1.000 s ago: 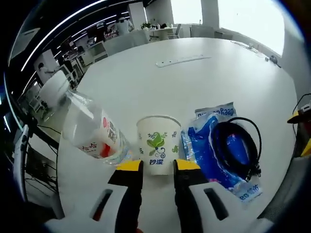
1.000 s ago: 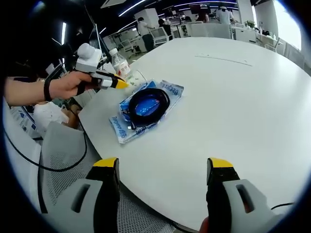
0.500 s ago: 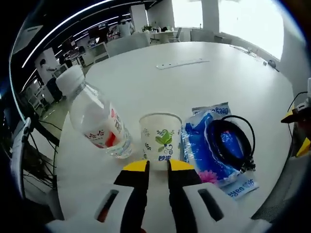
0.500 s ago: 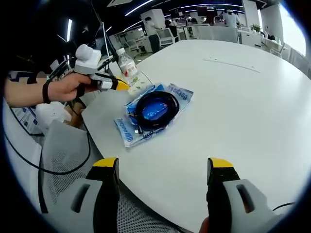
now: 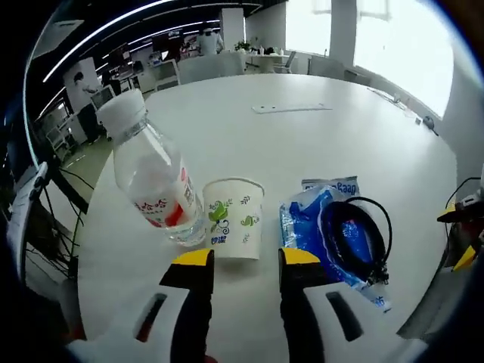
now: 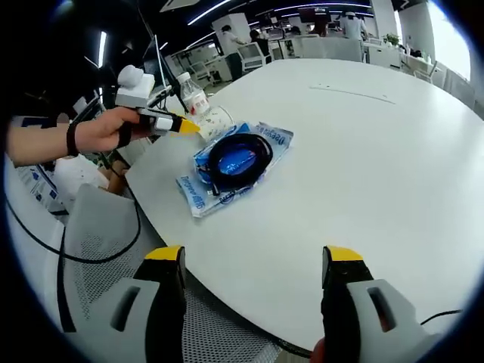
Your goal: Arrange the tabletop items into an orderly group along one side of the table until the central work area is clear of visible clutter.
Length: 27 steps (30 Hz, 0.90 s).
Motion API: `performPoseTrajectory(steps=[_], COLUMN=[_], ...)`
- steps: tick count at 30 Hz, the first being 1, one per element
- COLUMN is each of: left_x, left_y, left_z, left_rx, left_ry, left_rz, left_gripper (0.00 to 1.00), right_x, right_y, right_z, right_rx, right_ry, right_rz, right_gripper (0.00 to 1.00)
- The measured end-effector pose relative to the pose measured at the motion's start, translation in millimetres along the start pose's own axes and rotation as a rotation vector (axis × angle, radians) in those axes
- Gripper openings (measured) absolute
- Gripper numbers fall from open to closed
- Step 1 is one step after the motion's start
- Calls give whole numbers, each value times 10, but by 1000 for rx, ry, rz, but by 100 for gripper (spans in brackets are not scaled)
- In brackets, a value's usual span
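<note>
A paper cup (image 5: 233, 218) with a green leaf print stands upright near the near-left edge of a round white table (image 5: 318, 144). A clear water bottle (image 5: 153, 180) with a red and white label and a white cap stands just to its left, touching or nearly touching it (the fisheye lens makes the bottle seem to lean). To the cup's right lies a blue plastic packet (image 5: 325, 238), flat on the table, with a coiled black cable (image 5: 355, 234) resting on top of it. Farther across the table, well apart from this group, lies a thin white strip (image 5: 291, 108).

The left gripper (image 5: 243, 259) hangs just in front of the cup, its yellow-tipped jaws parted about as wide as the cup and closing on nothing. In the right gripper view it (image 6: 185, 127) comes in from the left, held by a hand (image 6: 98, 134) with a dark wristband, its tip near the cup (image 6: 215, 121), the bottle (image 6: 193, 96) and the packet (image 6: 234, 166).

The right gripper (image 6: 253, 261) is over the near edge of the table (image 6: 393, 159), well apart from the group, its jaws spread wide and empty. Beyond the table stand office desks and chairs under ceiling lights, with bright windows at the far right.
</note>
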<state>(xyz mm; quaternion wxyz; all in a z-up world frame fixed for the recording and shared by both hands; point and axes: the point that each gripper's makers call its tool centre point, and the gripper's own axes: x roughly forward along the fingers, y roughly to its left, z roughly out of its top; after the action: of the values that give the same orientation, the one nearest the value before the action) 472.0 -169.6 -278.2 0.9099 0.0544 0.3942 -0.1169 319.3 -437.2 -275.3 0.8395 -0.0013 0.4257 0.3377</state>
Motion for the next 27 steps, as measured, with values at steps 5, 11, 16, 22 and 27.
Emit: performPoseTrajectory(steps=[5,11,16,22,27], left_x=[100,211,302,398,446], left_y=[49,22,8,47,74], left_z=[35,23,1,-24,-78], left_rx=[-8,-26,-32,-41,-48], left_ry=[9,32,58,82,102], left_rz=[17,5,4,19,41], left_gripper=[36,39,41,41,39], right_x=[-34,-76,-86,-86,-83], right_y=[-28,-77,-103,-113,-135], right_z=[-14,-10,-13,-19,-18], right_rx=[4,10,15,21,24], right_ry=[1,0,1,3,6], right_rz=[-6,-17,-23,-24,-25], right_gripper=[73,73,73,73,73])
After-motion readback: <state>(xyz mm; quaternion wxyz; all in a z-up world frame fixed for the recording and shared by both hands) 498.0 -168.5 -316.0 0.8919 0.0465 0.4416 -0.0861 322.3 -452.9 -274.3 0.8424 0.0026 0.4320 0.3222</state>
